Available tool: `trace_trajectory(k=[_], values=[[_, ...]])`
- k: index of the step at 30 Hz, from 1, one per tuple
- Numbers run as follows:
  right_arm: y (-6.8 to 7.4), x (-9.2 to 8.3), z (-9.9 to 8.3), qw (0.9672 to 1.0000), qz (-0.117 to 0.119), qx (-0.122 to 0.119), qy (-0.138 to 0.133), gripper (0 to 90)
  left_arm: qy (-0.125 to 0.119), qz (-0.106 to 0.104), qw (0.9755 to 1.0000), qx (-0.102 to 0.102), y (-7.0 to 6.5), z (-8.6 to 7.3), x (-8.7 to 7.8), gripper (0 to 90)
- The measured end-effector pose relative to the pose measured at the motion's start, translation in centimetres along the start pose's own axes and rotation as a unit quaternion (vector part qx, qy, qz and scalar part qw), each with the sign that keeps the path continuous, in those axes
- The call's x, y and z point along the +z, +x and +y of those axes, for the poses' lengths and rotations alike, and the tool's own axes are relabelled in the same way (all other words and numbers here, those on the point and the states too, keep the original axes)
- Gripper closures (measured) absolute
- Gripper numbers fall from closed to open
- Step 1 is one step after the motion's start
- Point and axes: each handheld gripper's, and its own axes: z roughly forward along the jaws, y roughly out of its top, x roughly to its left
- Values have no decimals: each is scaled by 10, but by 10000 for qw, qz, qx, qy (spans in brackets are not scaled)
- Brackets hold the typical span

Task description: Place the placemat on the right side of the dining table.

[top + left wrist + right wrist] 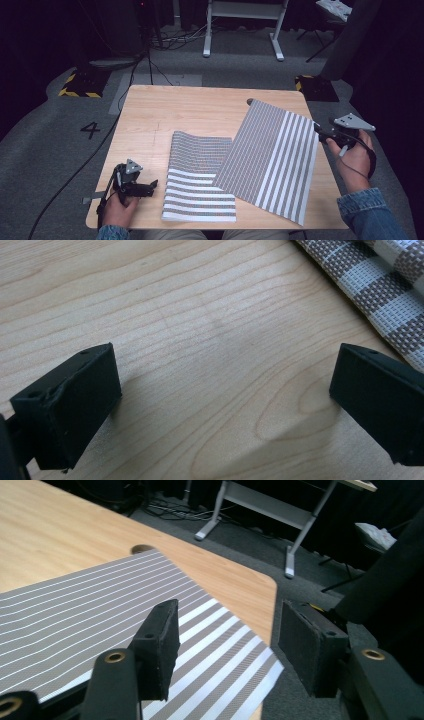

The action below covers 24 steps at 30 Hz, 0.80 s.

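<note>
Two striped woven mats lie on the wooden table (165,110). The smaller mat (200,185) sits front and centre, its far edge curled up. A larger mat (270,155) lies slantwise at the right and overlaps it. My left gripper (152,186) rests on the table's front left, a little left of the smaller mat. It is open (225,395) over bare wood, with the mat's corner (380,285) to one side. My right gripper (318,129) is at the larger mat's right edge. It is open (227,640), the mat (75,615) lying beyond its jaws.
A round hole (249,101) in the table sits by the larger mat's far corner. Beyond the table stand a white desk frame (242,30) and floor cables (150,55). Yellow-black tape (80,85) and a painted 4 (90,130) mark the floor at the left.
</note>
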Motion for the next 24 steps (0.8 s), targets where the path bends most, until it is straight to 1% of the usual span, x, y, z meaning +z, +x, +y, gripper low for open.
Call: trace_trajectory(k=[1, 2, 3, 4, 5, 6, 7, 8, 9, 10, 11, 12, 13, 14, 15, 16, 17, 18, 20, 21, 22, 23, 24], values=[[8, -7, 1, 10000, 87, -31, 10, 418, -9, -8, 10000, -3, 0, 0, 0, 1], [8, -7, 1, 10000, 87, -31, 10, 418, -9, -8, 10000, -3, 0, 0, 0, 1], [12, -11, 2, 9999, 132, -33, 11, 410, -26, -9, 10000, -18, 0, 1, 1, 1], [21, -17, 3, 9994, 342, 31, 89, 363, -25, -8, 10000, -15, 0, 1, 1, 1], [21, -17, 3, 9994, 342, 31, 89, 363, -25, -8, 10000, -15, 0, 1, 1, 1], [29, -21, 3, 9984, 510, 81, 220, 360, -18, 0, 10000, -7, 0, 1, 1, 1], [29, -21, 3, 9984, 510, 81, 220, 360, -18, 0, 10000, -7, 0, 1, 1, 1], [37, -26, 4, 9975, 619, 50, 330, 360, -17, -2, 10000, -5, 0, 1, 1, 1], [41, -29, 5, 9968, 703, 92, 363, 360, -24, -11, 10000, -6, 0, 1, 1, 1], [46, -32, 5, 9961, 789, 122, 371, 360, -24, -11, 10000, -6, 0, 1, 1, 1], [46, -32, 5, 9961, 789, 122, 371, 360, -25, -8, 10000, -4, 0, 1, 1, 1], [56, -37, 8, 9948, 944, 177, 331, 359, -24, -10, 10000, -4, 0, 1, 1, 1], [56, -37, 8, 9948, 944, 177, 331, 359, -24, -10, 10000, -4, 0, 1, 1, 1], [61, -40, 10, 9939, 1036, 187, 318, 359, -25, -9, 10000, -5, 0, 1, 1, 1], [72, -44, 12, 9921, 1201, 136, 350, 357, -15, -20, 10000, 7, 1, 1, 1, 1], [72, -44, 12, 9921, 1201, 136, 350, 358, -18, -19, 10000, 9, 1, 1, 1, 1], [83, -47, 14, 9909, 1289, 67, 388, 357, -18, -18, 10000, 12, 1, 1, 1, 1], [83, -47, 14, 9909, 1289, 67, 388, 357, -16, -12, 10000, 13, 1, 1, 1, 1], [94, -50, 16, 9891, 1407, 22, 427, 357, -15, -11, 10000, 12, 1, 1, 1, 1], [99, -51, 16, 9879, 1483, -25, 459, 357, -16, -10, 10000, 11, 1, 1, 1, 1], [105, -51, 16, 9867, 1559, -9, 462, 357, -16, -9, 10000, 12, 1, 1, 1, 1], [116, -53, 17, 9841, 1706, -30, 495, 357, -16, -14, 10000, 8, 1, 1, 1, 2], [122, -53, 17, 9828, 1773, -44, 504, 357, -24, -4, 10000, -10, 0, 1, 1, 2]])
